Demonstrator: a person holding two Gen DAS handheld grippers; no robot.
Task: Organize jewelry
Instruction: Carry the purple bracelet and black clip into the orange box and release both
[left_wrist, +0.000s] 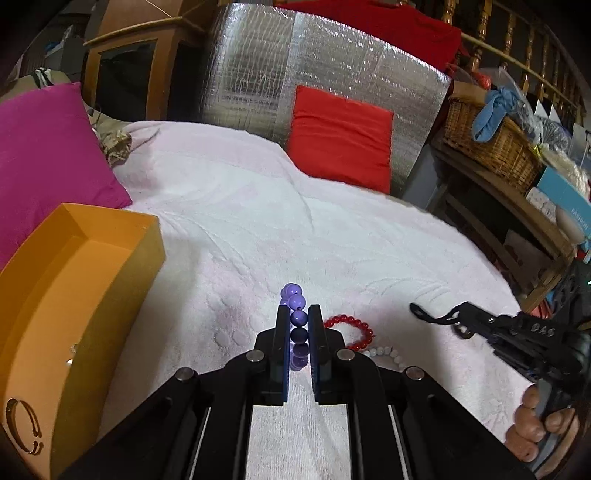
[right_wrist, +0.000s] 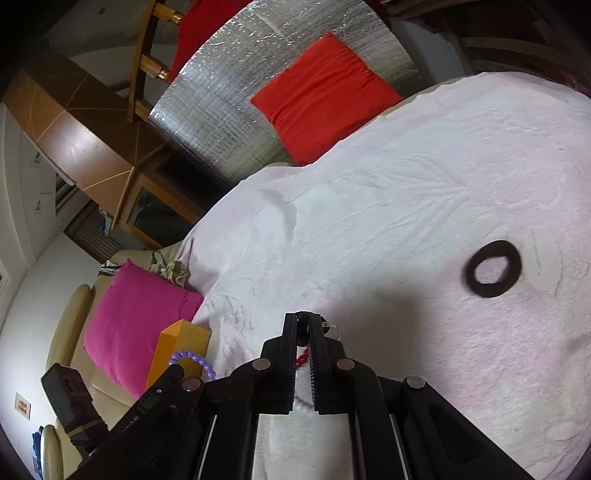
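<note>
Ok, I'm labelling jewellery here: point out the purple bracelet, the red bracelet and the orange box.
purple bracelet (left_wrist: 298, 316): left wrist view, bead between the tongs.
red bracelet (left_wrist: 360, 325): left wrist view, bead on its far arc.
orange box (left_wrist: 122, 275): left wrist view, outer side wall.

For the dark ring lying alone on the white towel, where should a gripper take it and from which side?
Grip the dark ring across one side of its band, coming straight down from above with one jaw in the open centre and one outside. It lies flat on the white towel, so a side approach would probably just push it, and nothing lies close around it. Which stretch of band seems not to matter.
</note>
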